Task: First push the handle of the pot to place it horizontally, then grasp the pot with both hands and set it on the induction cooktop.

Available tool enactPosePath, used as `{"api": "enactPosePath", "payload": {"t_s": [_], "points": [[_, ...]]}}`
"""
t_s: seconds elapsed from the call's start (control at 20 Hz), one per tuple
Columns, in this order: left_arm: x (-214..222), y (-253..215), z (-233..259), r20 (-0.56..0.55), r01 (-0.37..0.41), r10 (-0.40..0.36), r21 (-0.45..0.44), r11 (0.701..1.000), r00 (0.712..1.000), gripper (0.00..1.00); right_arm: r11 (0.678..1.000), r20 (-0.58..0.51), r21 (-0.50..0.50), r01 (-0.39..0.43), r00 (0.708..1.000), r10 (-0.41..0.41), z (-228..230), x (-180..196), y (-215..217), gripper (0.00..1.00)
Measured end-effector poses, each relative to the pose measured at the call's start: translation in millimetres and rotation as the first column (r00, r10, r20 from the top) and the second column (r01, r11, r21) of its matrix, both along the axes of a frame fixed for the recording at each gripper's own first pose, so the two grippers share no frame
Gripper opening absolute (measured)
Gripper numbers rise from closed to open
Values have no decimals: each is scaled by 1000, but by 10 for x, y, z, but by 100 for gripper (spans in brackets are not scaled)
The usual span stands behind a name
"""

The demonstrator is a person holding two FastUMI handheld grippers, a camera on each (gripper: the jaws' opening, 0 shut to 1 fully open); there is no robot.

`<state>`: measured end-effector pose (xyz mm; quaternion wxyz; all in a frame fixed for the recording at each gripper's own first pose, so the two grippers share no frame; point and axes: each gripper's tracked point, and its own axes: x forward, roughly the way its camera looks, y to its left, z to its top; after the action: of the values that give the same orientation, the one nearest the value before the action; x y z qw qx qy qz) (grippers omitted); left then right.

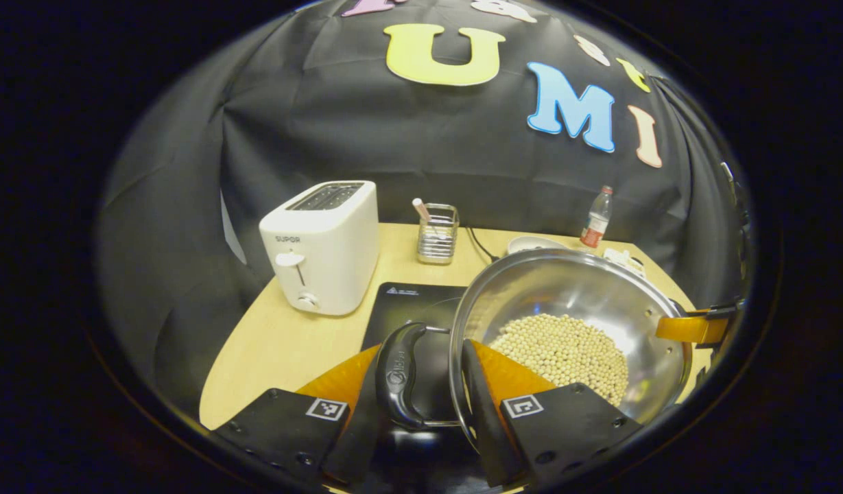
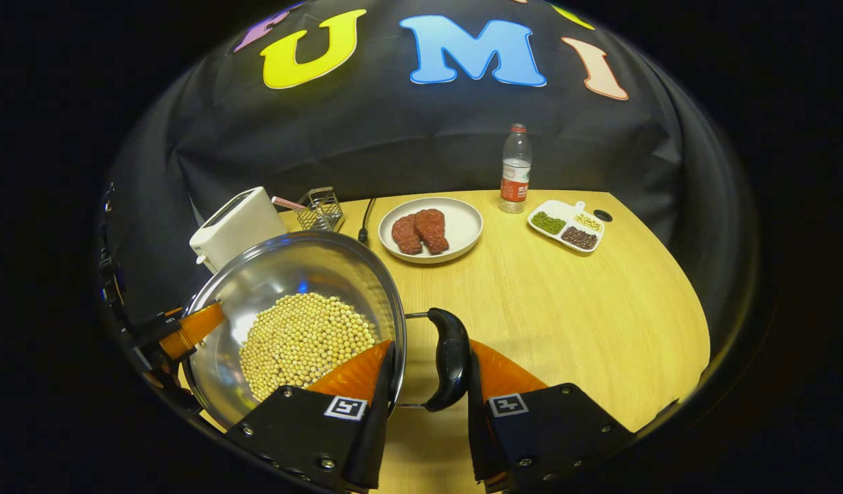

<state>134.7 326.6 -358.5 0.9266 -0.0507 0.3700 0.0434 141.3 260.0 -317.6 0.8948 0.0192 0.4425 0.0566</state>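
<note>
Pot [image 1: 572, 322] of beans [image 1: 565, 350], centre frame, above cooktop [image 1: 411, 305]. Left gripper [image 1: 431, 374] and right gripper [image 2: 428, 363] each straddling handle and rim; clamping force unconfirmed. Risk: slip, tilt, spillage.

shiny polished metal pot [image 2: 304, 274], glossy black plastic handles [image 2: 450, 357], smooth matt wooden table [image 2: 586, 302].

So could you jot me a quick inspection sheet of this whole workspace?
Surface: wooden table.
Job's things: steel pot of beans, held over the induction cooktop.
Clutter: toaster, wire holder, bottle, plate of meat, divided dish.
Grippers: left gripper straddles the left handle; right gripper straddles the right handle.
Cables: black cord.
Surroundings: black cloth wall.
</note>
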Motion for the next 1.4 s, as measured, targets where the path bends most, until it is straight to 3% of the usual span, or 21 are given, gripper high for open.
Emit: {"api": "enactPosePath", "payload": {"t_s": [0.25,0.45,0.5,0.75,0.8,0.85,0.95,1.0,1.1,1.4], "points": [[58,357,-65,-9,-12,13,9,1000,1000,68,1000,16,10,-11,1000,10,-77,85,326,50],[134,516,-198,-37,6,-5,32,999,999,65,999,-10,30,9,1000,-9,-252,84,481,50],[167,552,-215,-35,9,-8,37,999,999,68,999,10,39,14,1000,-15,-202,132,500,50],[88,612,-229,-29,-41,41,-4,999,999,65,998,28,57,-14,1000,12,-222,169,576,48],[113,635,-175,7,-53,53,15,998,999,71,997,36,71,-28,999,26,-191,150,615,51],[153,670,-101,40,-60,58,50,997,997,73,997,66,72,-36,997,31,-123,168,620,82],[227,710,87,101,-73,62,111,991,993,88,998,136,56,-38,990,31,78,212,521,97],[247,697,222,131,-80,63,131,988,989,95,998,168,48,-45,985,37,194,208,474,98],[318,640,519,199,-90,58,156,984,978,98,998,244,22,-58,968,51,440,245,293,98],[382,-244,1482,375,-74,17,137,988,927,100,1000,440,11,-21,898,14,1348,163,-539,97]]}}
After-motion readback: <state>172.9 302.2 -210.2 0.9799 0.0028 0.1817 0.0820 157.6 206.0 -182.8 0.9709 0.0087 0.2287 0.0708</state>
